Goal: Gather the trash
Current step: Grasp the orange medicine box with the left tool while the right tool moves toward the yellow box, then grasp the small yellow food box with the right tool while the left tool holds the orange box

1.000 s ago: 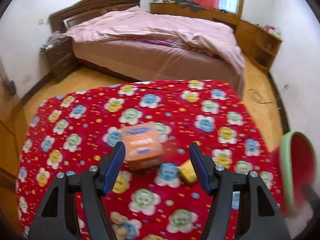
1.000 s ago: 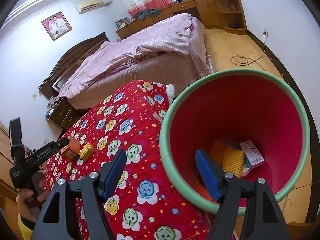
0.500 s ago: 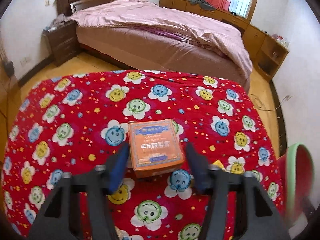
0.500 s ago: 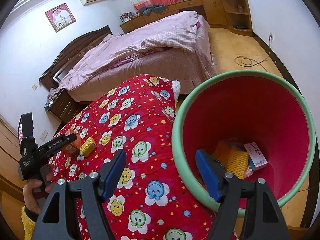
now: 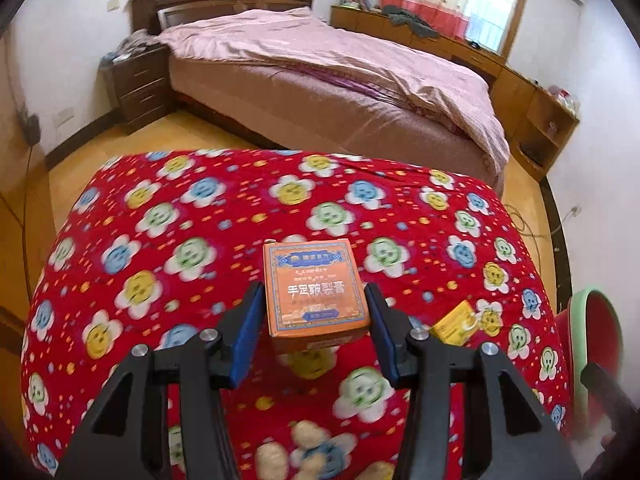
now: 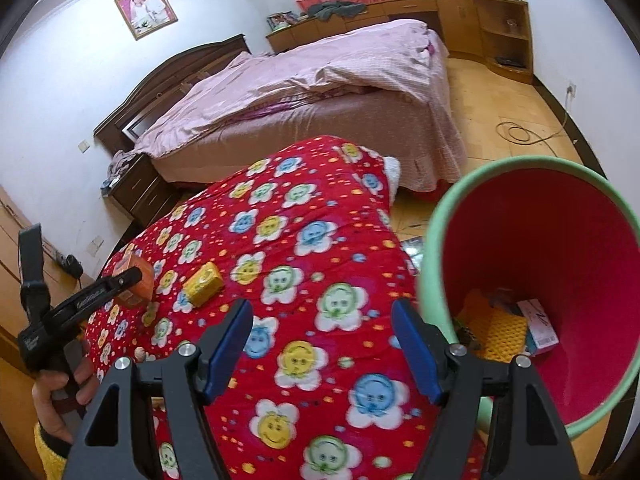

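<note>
Orange box [image 5: 316,288] clamped between the blue pads of the left gripper [image 5: 314,326], lifted over red flowered blanket [image 5: 200,216]. Just right of it, small yellow packet [image 5: 454,322]. Right gripper [image 6: 322,350] gaping, holding nothing; beside it to the right, green-rimmed red bin [image 6: 436,240].

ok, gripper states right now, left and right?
Left gripper: closed on the orange box.
Right gripper: open, holding nothing.

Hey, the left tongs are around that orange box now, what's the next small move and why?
Probably lift the orange box clear of the red quilt. The left tongs have a blue pad at each side of it, and the bin at the quilt's edge holds other trash already.
</note>
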The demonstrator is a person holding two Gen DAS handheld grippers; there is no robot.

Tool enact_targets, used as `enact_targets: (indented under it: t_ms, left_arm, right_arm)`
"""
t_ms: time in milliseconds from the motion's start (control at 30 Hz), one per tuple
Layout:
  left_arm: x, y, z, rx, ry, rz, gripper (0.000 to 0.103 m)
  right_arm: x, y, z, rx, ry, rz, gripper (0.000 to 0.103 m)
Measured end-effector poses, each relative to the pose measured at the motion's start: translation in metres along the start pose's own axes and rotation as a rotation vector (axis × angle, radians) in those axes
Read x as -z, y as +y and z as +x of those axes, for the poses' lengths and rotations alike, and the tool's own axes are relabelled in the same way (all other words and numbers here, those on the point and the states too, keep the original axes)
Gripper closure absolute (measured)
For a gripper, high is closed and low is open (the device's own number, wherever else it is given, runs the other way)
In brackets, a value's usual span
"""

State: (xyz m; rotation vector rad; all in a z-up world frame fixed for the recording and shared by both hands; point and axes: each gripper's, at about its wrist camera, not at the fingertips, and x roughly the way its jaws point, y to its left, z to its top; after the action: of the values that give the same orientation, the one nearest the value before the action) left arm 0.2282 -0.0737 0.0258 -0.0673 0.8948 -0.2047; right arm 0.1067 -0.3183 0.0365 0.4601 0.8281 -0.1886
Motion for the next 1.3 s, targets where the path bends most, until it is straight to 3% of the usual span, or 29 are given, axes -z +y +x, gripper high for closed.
enact_targets:
  t_ms: [267, 633, 900, 967, 1067, 1300]
  left_arm:
    - [0.013, 0.038, -0.004, -0.110, -0.034, -0.026, 0.052]
    - [0.022, 0.064, -0.001, -0.123, -0.060, -0.074, 0.052]
    - [0.024, 0.065, -0.001, -0.116, -0.070, -0.071, 0.052]
    - [0.024, 0.065, -0.002, -0.116, -0.071, -0.071, 0.052]
    - [0.025, 0.064, -0.001, -0.117, -0.071, -0.071, 0.052]
    - [0.025, 0.063, -0.004, -0.102, -0.078, -0.068, 0.052]
  right_arm:
    - [-0.003, 0.037, 0.025, -0.032, 0.032, -0.040, 0.029]
    - [0.001, 0.099, 0.082, -0.023, 0.127, -0.185, 0.029]
    - [0.000, 0.123, 0.110, -0.043, 0.124, -0.280, 0.029]
    - [0.001, 0.126, 0.114, -0.037, 0.122, -0.291, 0.032]
    - [0.003, 0.130, 0.116, -0.012, 0.103, -0.320, 0.053]
    - [0.009, 0.127, 0.104, -0.054, 0.091, -0.309, 0.053]
